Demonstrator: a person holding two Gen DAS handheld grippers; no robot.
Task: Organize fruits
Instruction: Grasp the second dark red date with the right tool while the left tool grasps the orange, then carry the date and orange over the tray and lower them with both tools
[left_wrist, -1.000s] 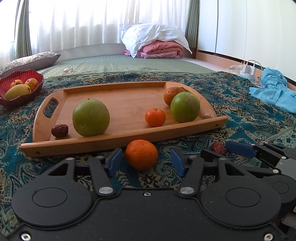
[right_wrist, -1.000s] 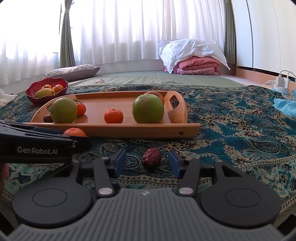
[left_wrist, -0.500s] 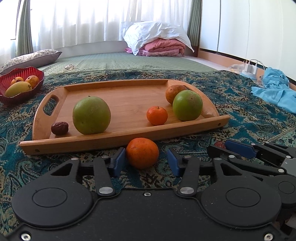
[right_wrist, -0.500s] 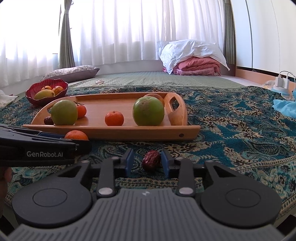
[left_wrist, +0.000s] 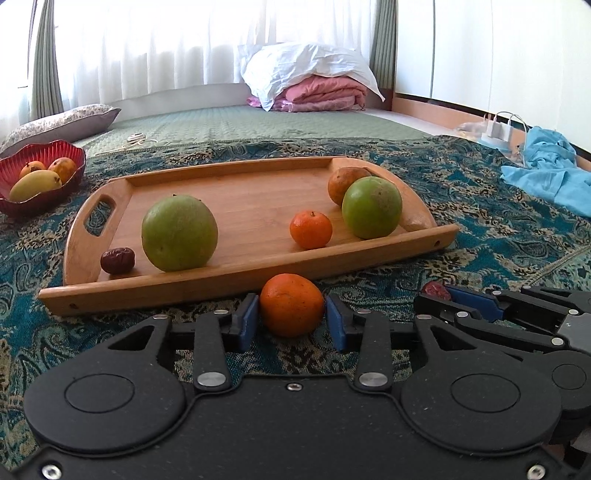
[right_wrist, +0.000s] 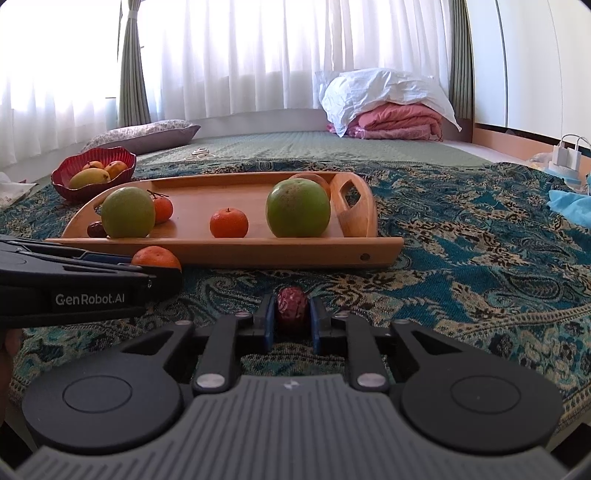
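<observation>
Left gripper (left_wrist: 291, 321): jaws closing, pads touching the orange (left_wrist: 291, 304) on the cloth (left_wrist: 498, 236). Right gripper (right_wrist: 291, 321): jaws clamped on the red date (right_wrist: 291, 306).

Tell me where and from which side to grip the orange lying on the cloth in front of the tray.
Grip the orange across its widest middle, coming low from the near side. It is round and sits on the cloth, with the tray wall just behind it. The left gripper is placed this way, its jaws closing with the pads on either flank.
</observation>
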